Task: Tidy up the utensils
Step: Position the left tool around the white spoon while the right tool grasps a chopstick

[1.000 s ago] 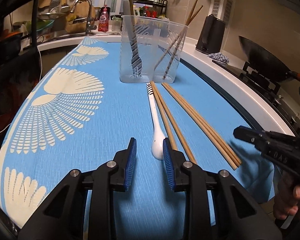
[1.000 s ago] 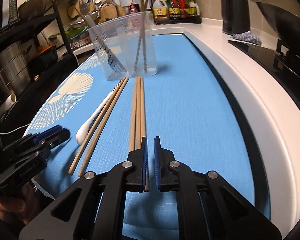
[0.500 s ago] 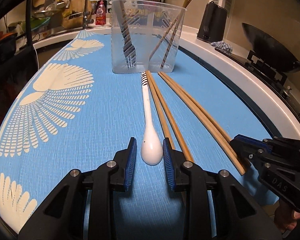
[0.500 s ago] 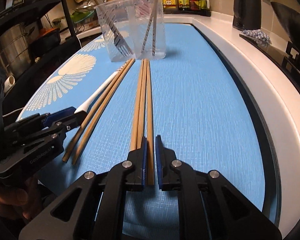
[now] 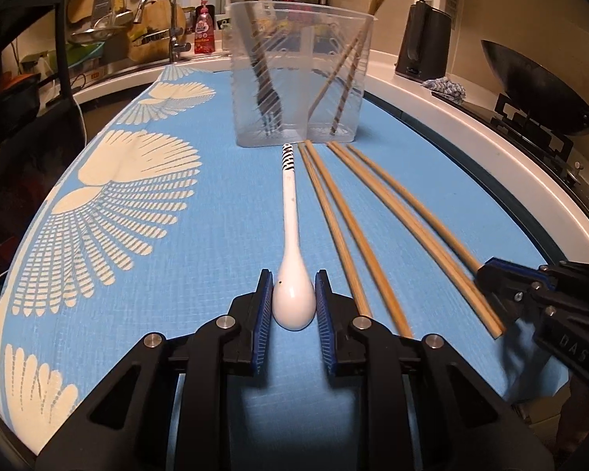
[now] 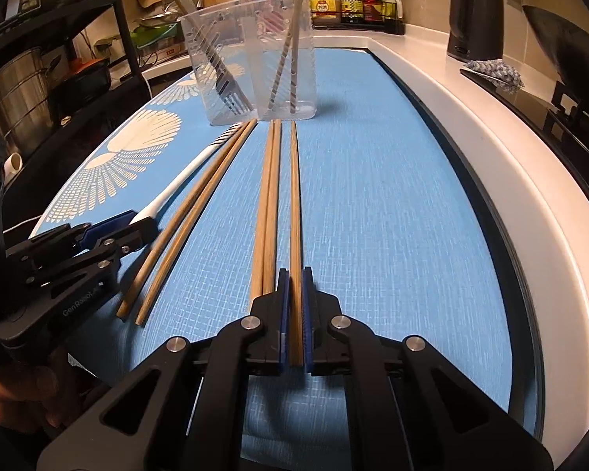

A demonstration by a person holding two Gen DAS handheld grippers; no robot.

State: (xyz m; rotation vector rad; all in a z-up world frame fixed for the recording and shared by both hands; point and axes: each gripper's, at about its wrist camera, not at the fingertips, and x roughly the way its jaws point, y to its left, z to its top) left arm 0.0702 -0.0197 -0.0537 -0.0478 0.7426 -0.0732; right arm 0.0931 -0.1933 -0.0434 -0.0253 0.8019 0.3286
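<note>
A white spoon (image 5: 290, 243) with a striped handle end lies on the blue mat (image 5: 137, 274), handle toward the clear utensil holder (image 5: 298, 78). My left gripper (image 5: 293, 306) straddles its bowl, pads touching or nearly touching both sides. Several wooden chopsticks (image 5: 353, 235) lie to the right of the spoon. My right gripper (image 6: 293, 314) is shut on the rightmost chopstick (image 6: 293, 196), which sits slightly apart from a pair (image 6: 269, 196). The holder (image 6: 251, 55) contains a fork and two chopsticks. The left gripper also shows in the right wrist view (image 6: 137, 225).
A white counter edge (image 6: 491, 157) runs along the right, with a black kettle (image 6: 475, 15), a cloth and a wok on a stove beyond. A sink and shelves stand at the far left. Bottles line the back.
Both grippers have moved forward and lower. The left now has the spoon bowl between its pads. The right has closed on one chopstick, shifting it a little away from its neighbours.
</note>
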